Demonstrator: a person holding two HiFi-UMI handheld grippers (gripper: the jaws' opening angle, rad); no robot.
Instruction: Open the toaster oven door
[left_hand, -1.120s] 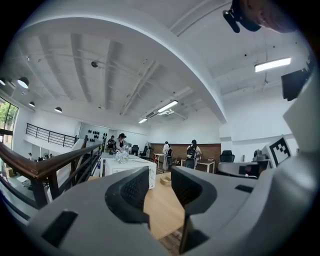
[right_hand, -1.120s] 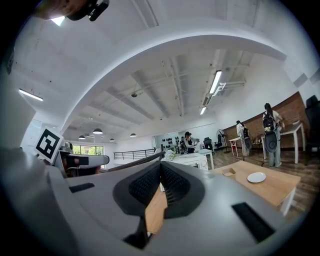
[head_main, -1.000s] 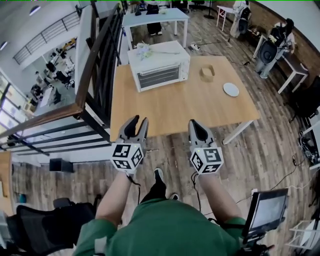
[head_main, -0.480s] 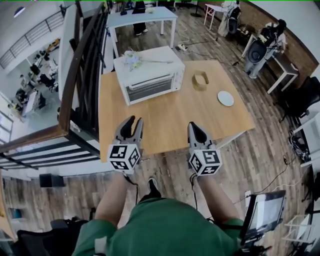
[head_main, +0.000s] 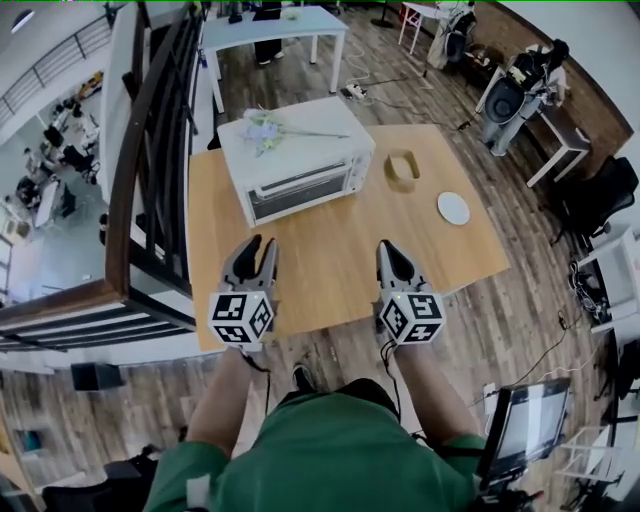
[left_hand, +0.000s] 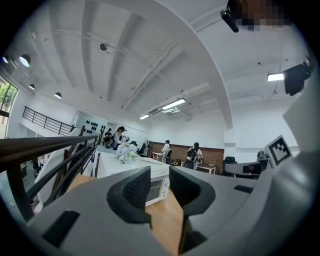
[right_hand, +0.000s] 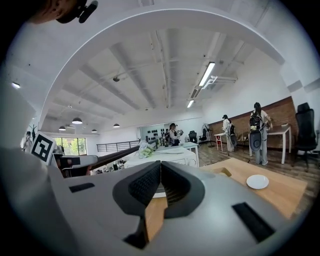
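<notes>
A white toaster oven (head_main: 296, 160) stands on the far left part of the wooden table (head_main: 340, 250), its glass door shut and facing me, flowers lying on its top. It also shows between the jaws as the oven (left_hand: 150, 180) in the left gripper view and the oven (right_hand: 165, 156) in the right gripper view. My left gripper (head_main: 256, 248) hovers over the table's near edge, jaws apart and empty. My right gripper (head_main: 389, 250) is beside it, jaws shut on nothing. Both point at the oven from well short of it.
A wooden ring-shaped holder (head_main: 401, 170) and a small white plate (head_main: 453, 208) lie on the table's right half. A dark railing (head_main: 150, 160) runs along the left. Other desks and people (head_main: 515, 95) are farther back. A tablet (head_main: 525, 425) sits at my lower right.
The table and oven have drawn closer in the head view as I moved forward. Both grippers now reach over the table's near edge. The jaws look unchanged.
</notes>
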